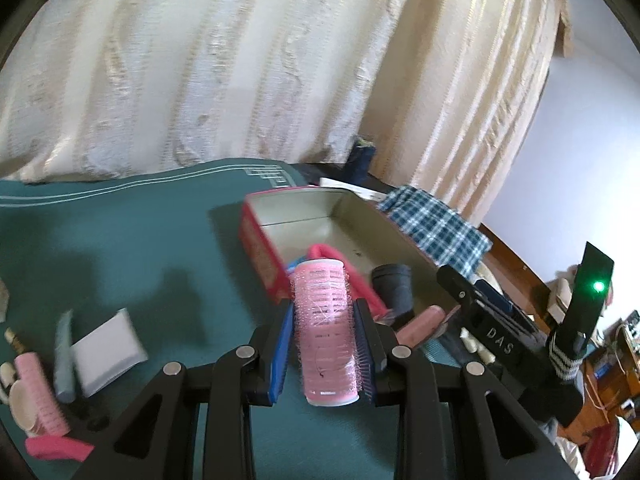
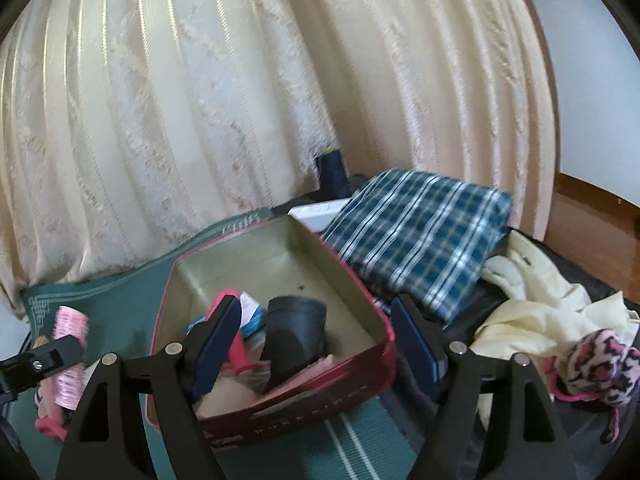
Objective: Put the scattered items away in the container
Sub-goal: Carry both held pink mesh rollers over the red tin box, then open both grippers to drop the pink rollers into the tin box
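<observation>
My left gripper [image 1: 326, 344] is shut on a pink hair roller [image 1: 326, 332] and holds it above the green cloth, just left of the red tin box [image 1: 260, 248]. The roller also shows in the right wrist view [image 2: 71, 356]. The red tin box [image 2: 372, 360] holds a black cylinder [image 2: 296, 332], pink foam pieces [image 2: 234, 344] and small packets. My right gripper [image 2: 316, 344] is open and empty, hovering over the near end of the box. Another pink roller [image 1: 40, 392], a white packet [image 1: 108, 348] and a grey tube [image 1: 64, 356] lie on the cloth at left.
A blue plaid cloth [image 2: 416, 240] lies right of the box. Cream fabric [image 2: 536, 304] and a pink leopard-print item [image 2: 600, 364] sit at the far right. A cream curtain [image 2: 240, 80] hangs behind. A dark spool [image 2: 332, 172] stands by the curtain.
</observation>
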A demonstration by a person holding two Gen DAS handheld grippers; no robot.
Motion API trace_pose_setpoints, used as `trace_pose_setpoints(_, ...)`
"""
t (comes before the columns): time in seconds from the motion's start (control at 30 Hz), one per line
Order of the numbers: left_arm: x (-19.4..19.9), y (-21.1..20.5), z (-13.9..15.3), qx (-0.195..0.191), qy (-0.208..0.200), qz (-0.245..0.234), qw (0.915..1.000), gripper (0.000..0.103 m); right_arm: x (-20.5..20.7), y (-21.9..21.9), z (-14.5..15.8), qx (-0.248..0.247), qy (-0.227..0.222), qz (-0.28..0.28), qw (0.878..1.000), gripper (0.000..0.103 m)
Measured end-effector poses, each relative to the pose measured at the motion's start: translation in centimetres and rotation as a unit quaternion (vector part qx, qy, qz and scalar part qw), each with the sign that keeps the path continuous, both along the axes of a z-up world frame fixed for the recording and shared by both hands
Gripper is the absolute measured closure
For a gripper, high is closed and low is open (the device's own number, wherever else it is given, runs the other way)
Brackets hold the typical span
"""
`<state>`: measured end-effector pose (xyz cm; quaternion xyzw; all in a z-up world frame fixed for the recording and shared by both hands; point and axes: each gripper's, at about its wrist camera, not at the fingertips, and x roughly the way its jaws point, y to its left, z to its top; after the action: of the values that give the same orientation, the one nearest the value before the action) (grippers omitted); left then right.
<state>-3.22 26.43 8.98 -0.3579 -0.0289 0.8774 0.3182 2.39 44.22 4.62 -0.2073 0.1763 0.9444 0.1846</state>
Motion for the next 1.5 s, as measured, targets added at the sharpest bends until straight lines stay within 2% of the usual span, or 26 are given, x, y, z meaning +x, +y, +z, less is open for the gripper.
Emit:
trace_pose_setpoints(0.23,-0.8,4.3,-0.5,-0.003,0.004,-0.035,0.9994,0.072,0.2,0.7,-0.1,-0.014,0.008,-0.006,1.0,0.023)
trace_pose_setpoints(0.43,-1.9,6.3,-1.6,-0.005,0.004,-0.045,0.999,0.072,0.2,0.6,-0.1,-0.011,0.011,-0.002,1.0,0.023)
trace_pose_setpoints(0.47,-2.1,6.4,-1.8,-0.004,0.003,-0.046,0.9989,0.069,0.2,0.5,-0.1,-0.012,0.01,-0.001,1.0,0.023)
trace_pose_setpoints(0.5,-2.3,6.4,-1.9,-0.003,0.0,-0.044,0.999,0.055,0.2,0.5,-0.1,-0.012,0.01,0.0,1.0,0.023)
trace_pose_setpoints(0.57,-2.5,6.2,-2.0,0.007,-0.002,-0.036,0.9993,0.037,0.3,0.4,-0.1,-0.009,0.011,0.0,1.0,0.022)
trace_pose_setpoints(1.1,-1.8,4.3,-1.3,-0.003,0.01,-0.011,0.9999,0.037,0.2,0.6,-0.3,-0.011,0.005,-0.004,1.0,0.022)
trace_pose_setpoints(1.5,0.0,-0.5,0.6,0.0,0.023,0.021,0.9995,0.037,-0.1,0.6,-0.6,-0.005,-0.001,-0.004,1.0,0.022)
